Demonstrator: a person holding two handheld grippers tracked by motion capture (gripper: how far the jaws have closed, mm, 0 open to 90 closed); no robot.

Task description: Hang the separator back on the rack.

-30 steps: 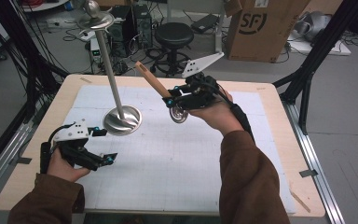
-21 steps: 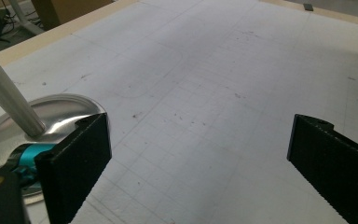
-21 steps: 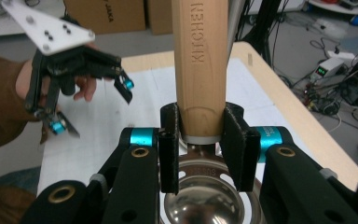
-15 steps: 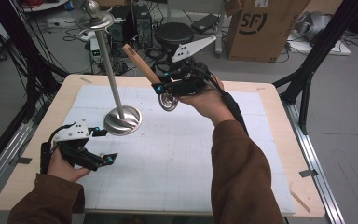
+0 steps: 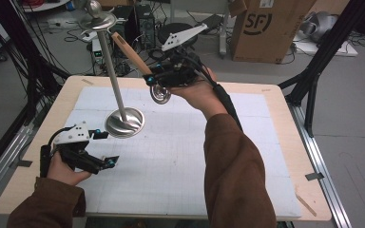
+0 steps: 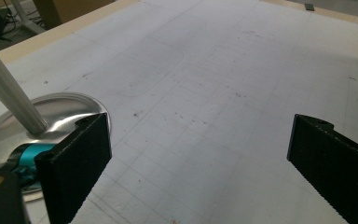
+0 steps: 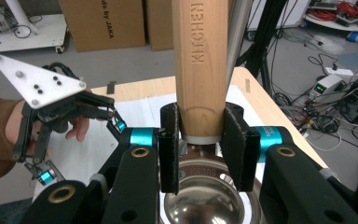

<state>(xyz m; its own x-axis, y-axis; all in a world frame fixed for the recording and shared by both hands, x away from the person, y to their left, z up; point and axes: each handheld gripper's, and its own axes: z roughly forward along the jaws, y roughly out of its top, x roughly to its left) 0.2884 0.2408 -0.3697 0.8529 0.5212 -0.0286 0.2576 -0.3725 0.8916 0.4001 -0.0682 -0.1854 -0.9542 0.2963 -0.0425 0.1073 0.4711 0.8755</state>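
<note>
A wooden table [image 5: 285,102] carries a white gridded mat [image 5: 180,156]. On the mat stands a tall steel stand [image 5: 119,102], its round base near the left gripper [image 5: 105,148], which rests low with jaws wide apart and nothing between them. The right gripper [image 5: 158,85], raised above the table's far side, clamps a ladle [image 7: 200,70] at the base of its wooden handle, steel bowl hanging below.

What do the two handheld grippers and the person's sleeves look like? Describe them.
Both the left gripper and right gripper are black linkages with teal joints, flat ribbed black jaws and a pale grey triangular top plate. A black cable trails from each. Sleeves are brown.
</note>
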